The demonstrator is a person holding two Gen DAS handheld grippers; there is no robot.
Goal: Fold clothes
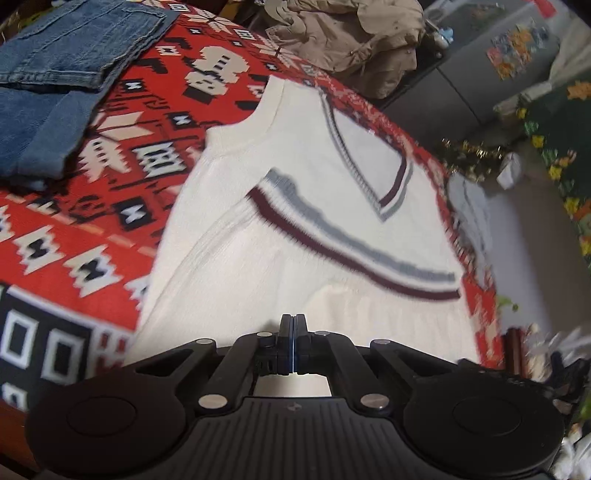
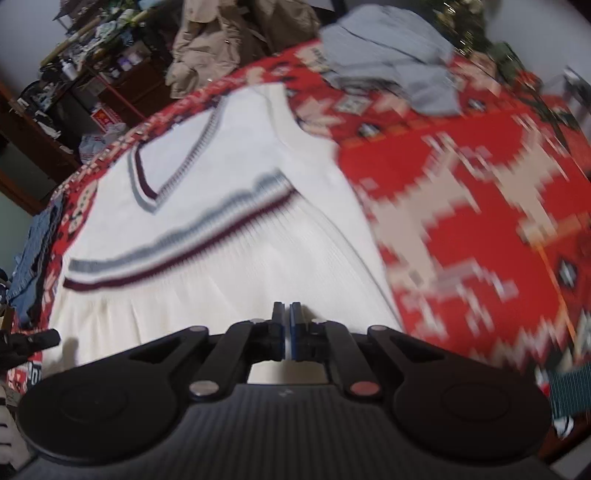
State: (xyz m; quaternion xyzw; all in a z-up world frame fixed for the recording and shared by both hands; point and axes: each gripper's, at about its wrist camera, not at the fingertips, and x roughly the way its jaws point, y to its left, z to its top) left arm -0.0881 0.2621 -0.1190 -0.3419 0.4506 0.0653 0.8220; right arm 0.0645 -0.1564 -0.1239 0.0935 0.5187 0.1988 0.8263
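A white knit V-neck sweater (image 1: 236, 236) (image 2: 295, 258) lies flat on the red patterned cloth (image 1: 110, 206) (image 2: 480, 221). Its lower part is folded up, so the hem band with grey and maroon stripes (image 1: 332, 240) (image 2: 184, 240) runs across the middle, just under the striped V-neck (image 1: 384, 206) (image 2: 147, 192). My left gripper (image 1: 293, 316) hangs shut over the near fold, with nothing visible between its fingers. My right gripper (image 2: 287, 304) is over the same near edge, fingers together with only a thin slit and nothing seen in it. Both views are blurred by motion.
Folded blue jeans (image 1: 55, 74) lie on the cloth to the left of the sweater. A beige jacket (image 1: 351, 33) (image 2: 221, 40) is heaped beyond the far edge. A crumpled grey garment (image 2: 399, 55) sits at the far right. Cluttered shelves (image 2: 92, 74) stand behind.
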